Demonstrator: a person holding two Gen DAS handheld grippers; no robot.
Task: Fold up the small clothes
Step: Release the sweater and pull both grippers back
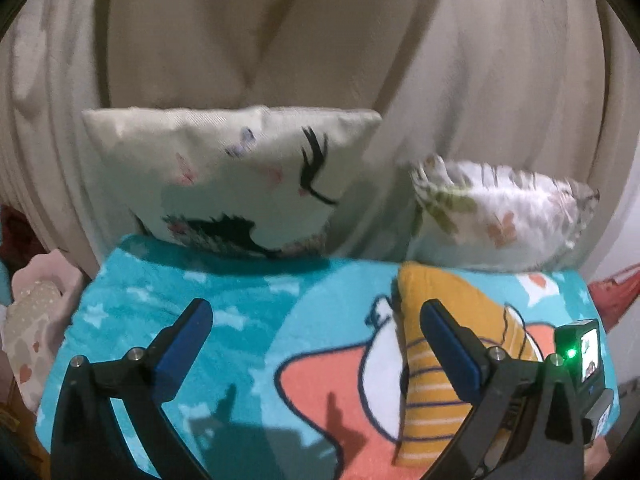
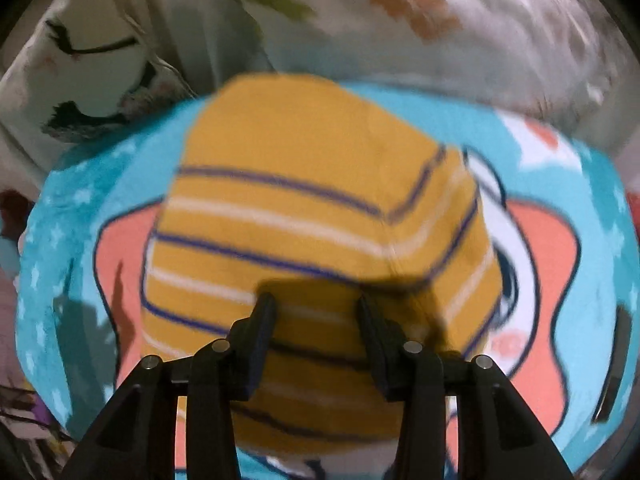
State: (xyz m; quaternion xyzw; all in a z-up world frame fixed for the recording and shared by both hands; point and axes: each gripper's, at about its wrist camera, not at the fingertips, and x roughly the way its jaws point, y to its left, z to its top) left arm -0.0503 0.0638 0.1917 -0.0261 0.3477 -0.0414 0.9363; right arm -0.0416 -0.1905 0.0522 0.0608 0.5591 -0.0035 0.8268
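— Looking along the left gripper (image 1: 316,320), how do its jaws stand?

— Spread wide, blue pads facing each other, with only the turquoise blanket (image 1: 224,300) between them. The mustard striped garment (image 1: 444,304) lies to the right of that gap, partly behind the right-hand finger, not between the pads.

— And the right gripper (image 2: 316,304)?

— Partly open, a narrow gap. Its black fingertips (image 2: 264,308) point down at the garment (image 2: 320,184), which fills the middle of that view. Whether the tips press the cloth or hang just above it, I cannot tell; the picture is blurred. Nothing looks pinched between them.

— What is the garment like?

— Soft knit, mustard yellow with thin navy and white stripes, folded into a compact, blocky packet with one side turned over so the stripes bend at the fold.

— And under it?

— A fleecy blanket, turquoise with pale stars and a large coral, white-outlined cartoon shape. Behind its far edge lean a cream cushion (image 1: 224,176) printed with black cranes and a floral pillow (image 1: 500,216) with a frilled edge.
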